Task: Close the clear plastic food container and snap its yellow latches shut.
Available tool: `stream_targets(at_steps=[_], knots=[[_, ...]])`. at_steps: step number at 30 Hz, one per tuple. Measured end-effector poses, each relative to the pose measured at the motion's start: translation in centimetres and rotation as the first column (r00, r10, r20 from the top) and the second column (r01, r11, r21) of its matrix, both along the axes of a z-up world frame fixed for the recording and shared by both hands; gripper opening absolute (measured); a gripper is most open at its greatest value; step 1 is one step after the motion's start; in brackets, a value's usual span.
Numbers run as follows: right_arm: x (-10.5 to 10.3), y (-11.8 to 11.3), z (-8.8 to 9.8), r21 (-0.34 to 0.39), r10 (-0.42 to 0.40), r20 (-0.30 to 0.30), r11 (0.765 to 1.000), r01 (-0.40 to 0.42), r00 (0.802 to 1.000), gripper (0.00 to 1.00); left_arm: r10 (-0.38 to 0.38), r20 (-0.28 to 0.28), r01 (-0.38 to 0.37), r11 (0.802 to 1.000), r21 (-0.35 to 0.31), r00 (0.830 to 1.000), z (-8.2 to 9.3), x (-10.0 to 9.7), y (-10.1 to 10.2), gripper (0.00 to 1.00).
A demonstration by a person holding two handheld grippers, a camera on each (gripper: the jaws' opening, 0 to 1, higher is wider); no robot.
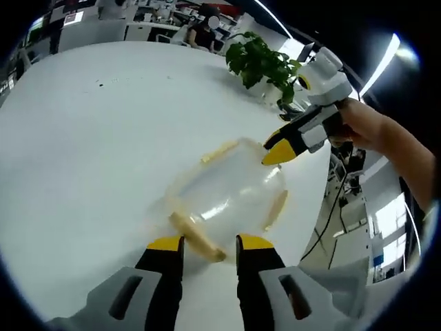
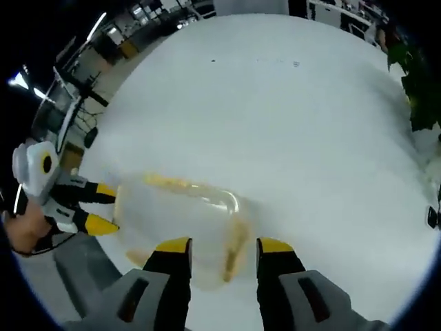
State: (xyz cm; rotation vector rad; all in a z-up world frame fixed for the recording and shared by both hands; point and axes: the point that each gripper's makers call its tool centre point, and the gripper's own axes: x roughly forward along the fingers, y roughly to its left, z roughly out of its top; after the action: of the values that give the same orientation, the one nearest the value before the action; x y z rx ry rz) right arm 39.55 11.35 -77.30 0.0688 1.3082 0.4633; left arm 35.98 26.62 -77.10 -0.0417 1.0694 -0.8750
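Note:
The clear plastic container (image 1: 231, 193) sits on the white table (image 1: 96, 138) with its lid resting on top and pale yellow latches around the rim. My left gripper (image 1: 210, 243) is open, its jaws on either side of the near latch (image 1: 196, 238). My right gripper (image 1: 273, 148), held by a hand, hovers over the container's far right corner. In the right gripper view, my right gripper (image 2: 224, 246) is open astride another yellow latch (image 2: 234, 248) on the container (image 2: 179, 214). The left gripper (image 2: 103, 207) is at the container's left end, jaws apart.
A potted green plant (image 1: 262, 65) stands on the table beyond the container, near the table's edge; its leaves (image 2: 420, 89) also show on the right. Desks and a seated person (image 1: 203, 31) lie behind. The table's edge runs just right of the container.

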Motion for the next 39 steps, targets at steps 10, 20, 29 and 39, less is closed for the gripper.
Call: stream_targets(at_steps=[10, 20, 29, 39], knots=[[-0.4, 0.5, 0.0, 0.026, -0.014, -0.018, 1.0, 0.015, 1.0, 0.27, 0.015, -0.014, -0.016, 1.0, -0.007, 1.0, -0.1, 0.1, 0.0, 0.27], [-0.6, 1.1, 0.5, -0.002, -0.02, -0.026, 1.0, 0.02, 0.999, 0.22, -0.001, -0.029, 0.0, 1.0, -0.028, 1.0, -0.2, 0.3, -0.8, 0.21], [-0.5, 0.9, 0.1, 0.018, -0.058, -0.006, 0.998, 0.058, 0.998, 0.23, 0.005, -0.032, -0.006, 0.999, -0.043, 0.999, -0.2, 0.2, -0.3, 0.22], [-0.5, 1.0, 0.1, 0.014, -0.077, 0.003, 0.997, 0.076, 0.997, 0.23, -0.001, -0.028, 0.0, 0.999, -0.04, 1.0, -0.2, 0.3, -0.3, 0.22]])
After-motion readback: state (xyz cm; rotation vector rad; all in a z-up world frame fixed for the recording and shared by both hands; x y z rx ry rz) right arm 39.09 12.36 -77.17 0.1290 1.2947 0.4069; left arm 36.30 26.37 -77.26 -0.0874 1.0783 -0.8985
